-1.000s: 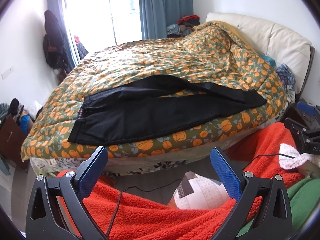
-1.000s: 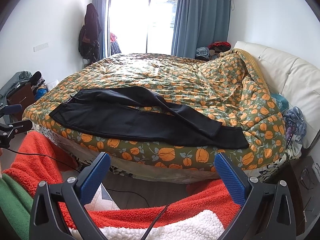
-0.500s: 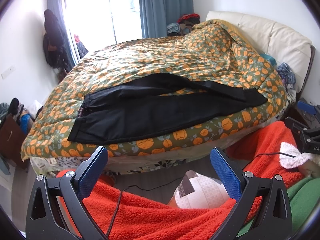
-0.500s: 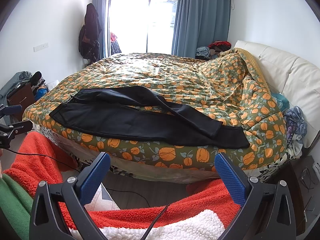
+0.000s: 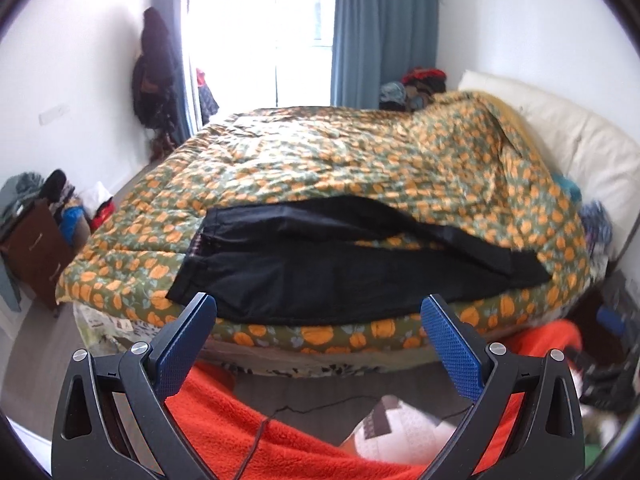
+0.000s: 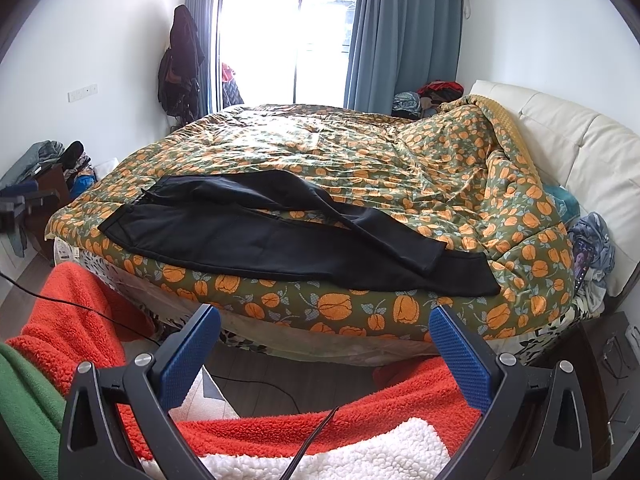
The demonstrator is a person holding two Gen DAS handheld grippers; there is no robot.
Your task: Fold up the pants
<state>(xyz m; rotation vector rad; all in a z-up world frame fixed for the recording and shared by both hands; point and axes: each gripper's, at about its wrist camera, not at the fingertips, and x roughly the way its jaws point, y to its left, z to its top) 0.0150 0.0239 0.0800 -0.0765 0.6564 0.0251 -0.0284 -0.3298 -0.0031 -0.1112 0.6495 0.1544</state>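
Note:
Black pants (image 5: 320,272) lie spread along the near edge of the bed, waistband to the left, legs running right, the far leg crossing over the near one. They also show in the right wrist view (image 6: 280,236). My left gripper (image 5: 318,344) is open and empty, held low in front of the bed edge, below the pants. My right gripper (image 6: 324,344) is open and empty, also short of the bed, below the leg ends.
The bed has an orange-flowered quilt (image 6: 360,148) and a cream headboard (image 6: 568,140) at right. A red fleece (image 5: 248,432) and a cable (image 5: 280,420) lie below the grippers. A brown cabinet (image 5: 36,248) stands left; a dark nightstand (image 6: 600,360) stands right.
The left gripper has swung up and toward the bed, so the pants sit closer and more centred in its view. The right gripper moved slightly nearer. Both stay open.

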